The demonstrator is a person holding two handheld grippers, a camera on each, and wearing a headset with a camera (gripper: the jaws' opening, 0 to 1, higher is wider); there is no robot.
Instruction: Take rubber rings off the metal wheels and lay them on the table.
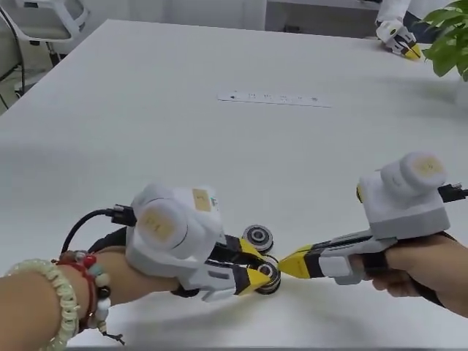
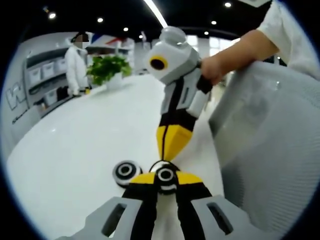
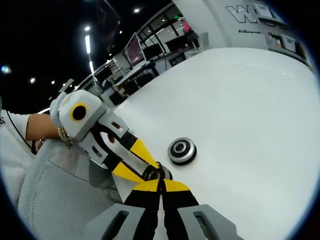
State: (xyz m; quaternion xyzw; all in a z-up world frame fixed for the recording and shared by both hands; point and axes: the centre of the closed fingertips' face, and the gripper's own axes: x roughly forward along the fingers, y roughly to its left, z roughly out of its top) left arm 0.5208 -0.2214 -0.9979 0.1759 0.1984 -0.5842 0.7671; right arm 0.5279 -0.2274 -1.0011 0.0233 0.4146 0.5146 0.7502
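Observation:
A metal wheel with a black rubber ring (image 1: 270, 278) (image 2: 165, 176) (image 3: 154, 174) sits just above the white table (image 1: 183, 131), with my left gripper (image 1: 257, 268) (image 2: 166, 179) (image 3: 134, 161) shut on it. My right gripper (image 1: 284, 265) (image 3: 161, 186) (image 2: 169, 152) comes in from the right, jaws pressed together, tips touching that wheel's rim. Whether they pinch the ring I cannot tell. A second ringed wheel (image 1: 258, 238) (image 2: 126, 171) (image 3: 181, 150) lies flat on the table just beyond.
A flat marked strip (image 1: 274, 97) lies mid-table. At the far right corner are a potted plant (image 1: 450, 36) (image 2: 109, 67) and another person's gripper (image 1: 400, 38). An office chair (image 1: 47, 18) stands beyond the far left edge. The table's near edge runs just below my hands.

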